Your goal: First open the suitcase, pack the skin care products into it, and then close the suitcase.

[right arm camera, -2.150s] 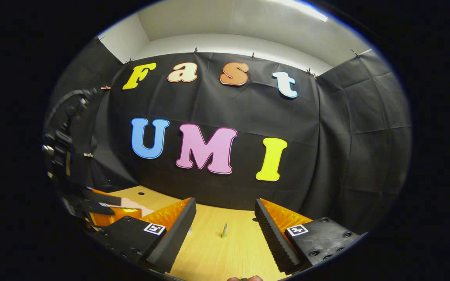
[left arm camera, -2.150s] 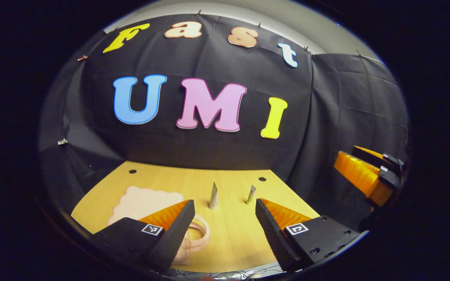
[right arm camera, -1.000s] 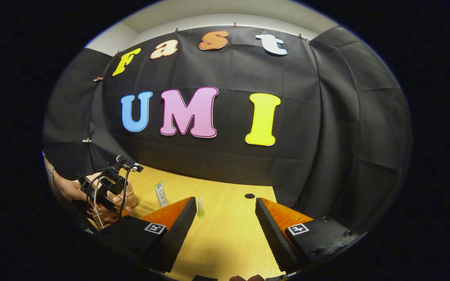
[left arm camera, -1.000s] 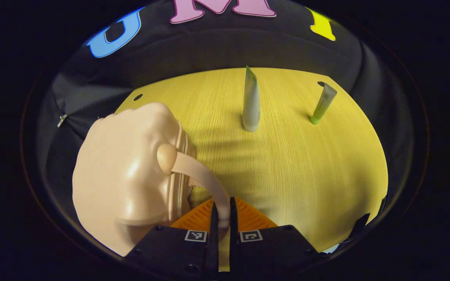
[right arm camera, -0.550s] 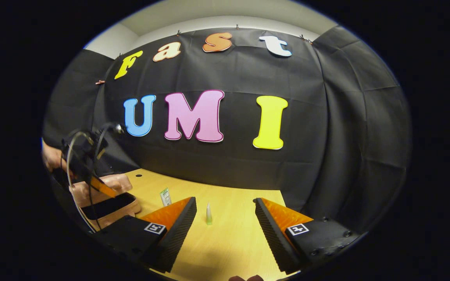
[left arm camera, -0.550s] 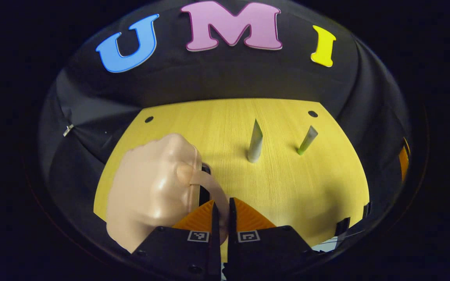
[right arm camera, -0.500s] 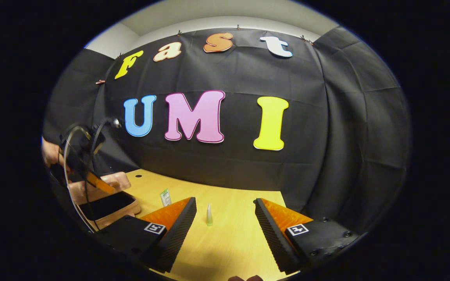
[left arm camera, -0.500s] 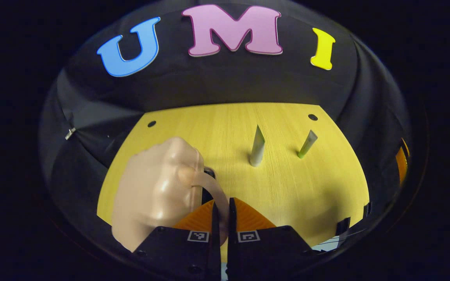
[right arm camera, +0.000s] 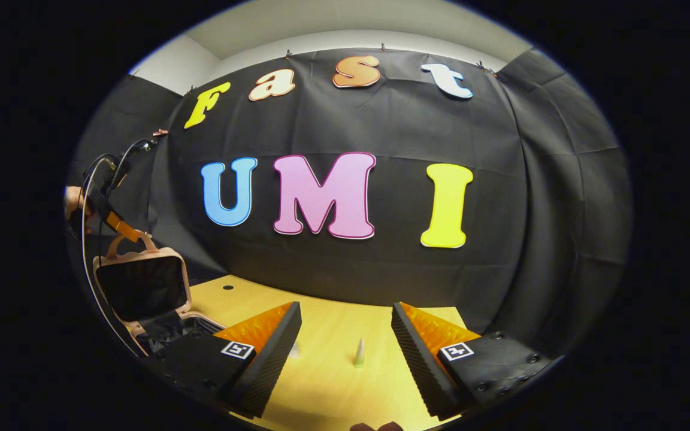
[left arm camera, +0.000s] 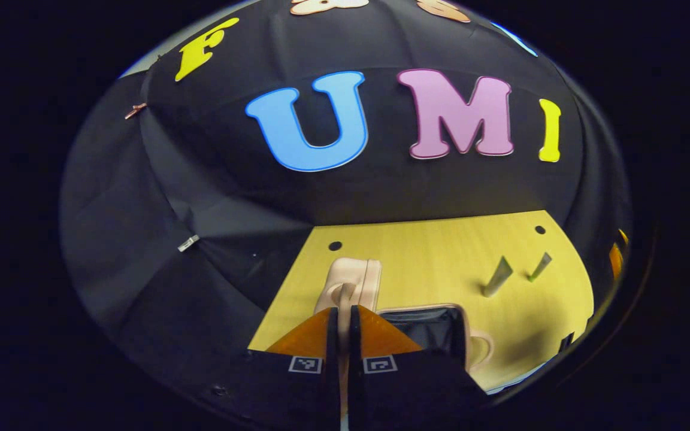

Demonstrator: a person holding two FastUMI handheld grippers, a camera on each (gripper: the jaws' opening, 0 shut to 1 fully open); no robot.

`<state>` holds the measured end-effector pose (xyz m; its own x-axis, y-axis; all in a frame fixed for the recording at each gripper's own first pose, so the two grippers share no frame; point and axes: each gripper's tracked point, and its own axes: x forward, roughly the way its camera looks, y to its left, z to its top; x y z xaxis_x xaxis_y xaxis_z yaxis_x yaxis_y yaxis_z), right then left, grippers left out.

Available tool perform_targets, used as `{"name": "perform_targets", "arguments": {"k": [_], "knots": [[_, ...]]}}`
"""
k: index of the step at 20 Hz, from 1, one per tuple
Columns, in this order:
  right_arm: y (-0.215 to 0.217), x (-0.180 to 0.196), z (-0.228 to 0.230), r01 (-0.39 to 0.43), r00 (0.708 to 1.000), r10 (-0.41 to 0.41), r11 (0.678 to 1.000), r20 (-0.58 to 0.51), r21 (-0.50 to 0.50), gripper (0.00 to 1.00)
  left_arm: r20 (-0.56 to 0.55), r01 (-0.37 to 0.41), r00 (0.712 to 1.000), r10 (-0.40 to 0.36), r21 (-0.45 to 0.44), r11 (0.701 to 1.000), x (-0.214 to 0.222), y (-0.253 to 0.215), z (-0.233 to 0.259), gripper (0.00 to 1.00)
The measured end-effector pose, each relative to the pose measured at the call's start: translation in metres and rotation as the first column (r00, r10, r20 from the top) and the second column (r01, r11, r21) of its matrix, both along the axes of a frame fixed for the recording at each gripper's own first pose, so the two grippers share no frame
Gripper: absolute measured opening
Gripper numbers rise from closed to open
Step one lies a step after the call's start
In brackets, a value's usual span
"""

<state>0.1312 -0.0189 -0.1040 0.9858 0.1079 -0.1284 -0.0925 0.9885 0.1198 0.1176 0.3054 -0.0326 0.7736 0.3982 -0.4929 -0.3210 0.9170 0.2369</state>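
Observation:
The small pink suitcase (left arm camera: 351, 278) stands open on the wooden table, its dark-lined base (left arm camera: 435, 326) to the right of the raised lid. My left gripper (left arm camera: 344, 311) is shut on the lid's pink handle (left arm camera: 345, 294). In the right gripper view the lid (right arm camera: 141, 284) stands nearly upright at the far left, with the left gripper (right arm camera: 114, 224) holding its handle from above. Two skin care tubes stand upright on the table: a grey one (left arm camera: 496, 276) and a green-capped one (left arm camera: 539, 266). My right gripper (right arm camera: 345, 353) is open above the table, with the green-capped tube (right arm camera: 359, 353) beyond its fingers.
The yellow wooden table (right arm camera: 333, 383) reaches back to the black cloth wall. Small round holes (left arm camera: 335, 246) (left arm camera: 539, 229) sit near its far corners. A hand (right arm camera: 72, 200) and a cable show behind the left gripper. Bare tabletop lies between the suitcase and the tubes.
My left gripper, shut on the handle, has swung the lid up and back from barely ajar to nearly upright, exposing the dark lining. The right gripper stayed open and hardly moved.

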Motion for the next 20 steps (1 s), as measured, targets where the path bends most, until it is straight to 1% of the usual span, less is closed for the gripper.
{"name": "perform_targets", "arguments": {"k": [1,4,5,7,9,11,12,14,15,16,17,18,19,20], "knots": [[0.008,0.001,0.001,0.001,1.0,-0.001,1.0,-0.006,-0.004,0.96,0.004,-0.013,1.0,0.013,-0.001,1.0,0.003,0.022,-0.005,0.1],[0.03,0.004,0.004,0.01,0.999,-0.011,1.0,-0.039,-0.014,0.96,-0.032,-0.061,0.997,0.063,0.074,0.995,0.005,0.115,-0.031,0.11],[0.036,0.005,0.003,0.017,0.998,-0.018,1.0,-0.057,-0.015,0.96,-0.037,-0.098,0.994,0.101,0.065,0.993,0.005,0.135,-0.045,0.11],[0.046,0.007,-0.003,0.034,0.994,-0.037,0.999,-0.101,-0.036,0.96,-0.029,-0.154,0.988,0.154,0.012,0.988,0.005,0.173,-0.073,0.1],[0.056,0.009,-0.008,0.054,0.988,-0.06,0.997,-0.139,-0.051,0.96,-0.043,-0.173,0.984,0.172,-0.011,0.985,0.003,0.211,-0.112,0.11],[0.069,0.014,-0.008,0.07,0.985,-0.076,0.997,-0.152,-0.044,0.96,-0.088,-0.185,0.98,0.18,-0.051,0.981,0.002,0.241,-0.159,0.11],[0.079,0.017,-0.01,0.071,0.983,-0.077,0.996,-0.165,-0.045,0.96,-0.114,-0.201,0.975,0.19,-0.089,0.976,0.001,0.255,-0.184,0.12],[0.095,0.022,-0.02,0.058,0.977,-0.068,0.997,-0.202,-0.055,0.96,-0.149,-0.245,0.965,0.218,-0.2,0.949,-0.003,0.27,-0.233,0.15],[0.101,0.025,-0.021,0.056,0.975,-0.066,0.997,-0.213,-0.054,0.96,-0.167,-0.27,0.958,0.234,-0.238,0.933,-0.003,0.272,-0.254,0.12],[0.105,0.028,-0.021,0.058,0.973,-0.066,0.997,-0.22,-0.047,0.96,-0.179,-0.284,0.954,0.242,-0.268,0.921,-0.004,0.273,-0.269,0.17],[0.108,0.032,-0.02,0.069,0.972,-0.076,0.997,-0.222,-0.039,0.96,-0.194,-0.302,0.947,0.254,-0.279,0.912,-0.008,0.279,-0.28,0.19],[0.11,0.034,-0.019,0.077,0.97,-0.083,0.996,-0.227,-0.032,0.96,-0.197,-0.314,0.943,0.267,-0.272,0.91,-0.014,0.286,-0.286,0.22],[0.112,0.036,-0.018,0.083,0.969,-0.086,0.996,-0.231,-0.022,0.96,-0.189,-0.312,0.945,0.267,-0.272,0.91,-0.014,0.29,-0.287,0.28],[0.112,0.038,-0.015,0.093,0.969,-0.094,0.996,-0.228,-0.015,0.96,-0.18,-0.312,0.945,0.273,-0.253,0.916,-0.014,0.293,-0.284,0.3]]}}
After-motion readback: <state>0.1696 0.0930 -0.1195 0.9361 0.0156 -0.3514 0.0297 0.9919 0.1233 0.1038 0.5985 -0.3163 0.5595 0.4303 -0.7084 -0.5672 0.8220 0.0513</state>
